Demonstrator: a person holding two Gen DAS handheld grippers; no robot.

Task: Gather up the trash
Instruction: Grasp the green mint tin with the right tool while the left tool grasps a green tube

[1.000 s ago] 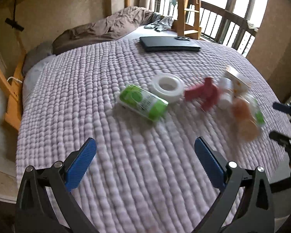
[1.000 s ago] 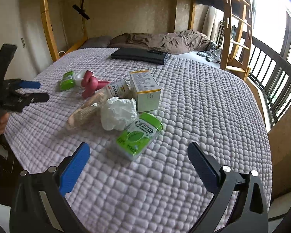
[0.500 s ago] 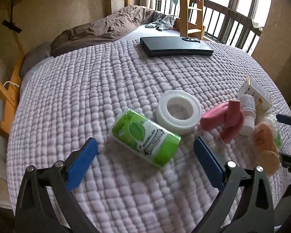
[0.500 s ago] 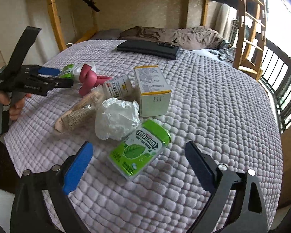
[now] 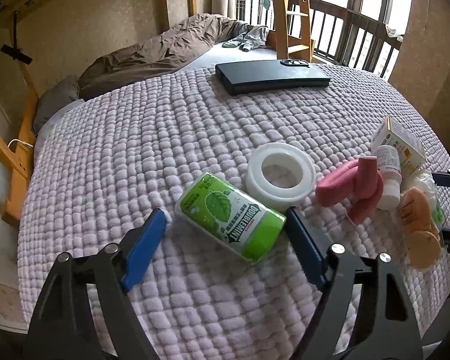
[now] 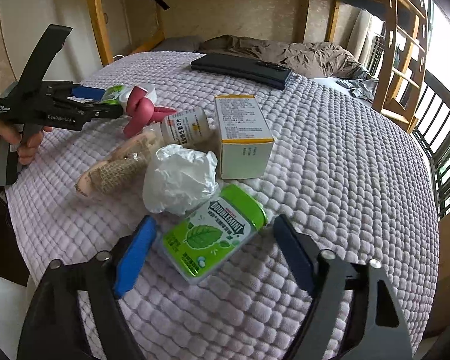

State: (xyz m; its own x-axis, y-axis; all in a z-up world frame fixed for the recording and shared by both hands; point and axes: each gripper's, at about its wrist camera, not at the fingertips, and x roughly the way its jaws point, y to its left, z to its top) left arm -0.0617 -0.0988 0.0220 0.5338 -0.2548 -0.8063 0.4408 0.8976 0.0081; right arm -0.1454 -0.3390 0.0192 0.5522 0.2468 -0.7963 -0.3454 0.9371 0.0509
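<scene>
Two green gum tins lie on my lilac quilt [image 5: 111, 156], one in front of each claw. Starting at my left: my left gripper [image 5: 226, 223] stands wide open, its blue pads on either side of the left tin [image 5: 229, 216], which lies on its side just beyond the tips; I cannot tell whether the right pad touches it. Just behind that tin, touching it or nearly so, sits a white tape roll [image 5: 280, 177]. Next to the right comes a knotted pink tube [image 5: 354, 184], then a small white bottle [image 5: 388, 177] leaning by a yellow-and-white box [image 5: 402, 147], with a pack of round tan pads [image 5: 417, 228] nearer me. Far back on the quilt lies a black case [image 5: 270, 76].

From my right wrist view, the left gripper [image 6: 105, 102] shows at the far left, held in a hand [image 6: 3, 141]. Moving right: the tan pack [image 6: 117, 168], a crumpled white tissue [image 6: 180, 177] and the box [image 6: 243, 135]. My right gripper [image 6: 214, 237] is also spread open, and the right tin [image 6: 213, 234] lies flat between its pads, with a gap showing on each side. The tissue touches that tin's far edge.
</scene>
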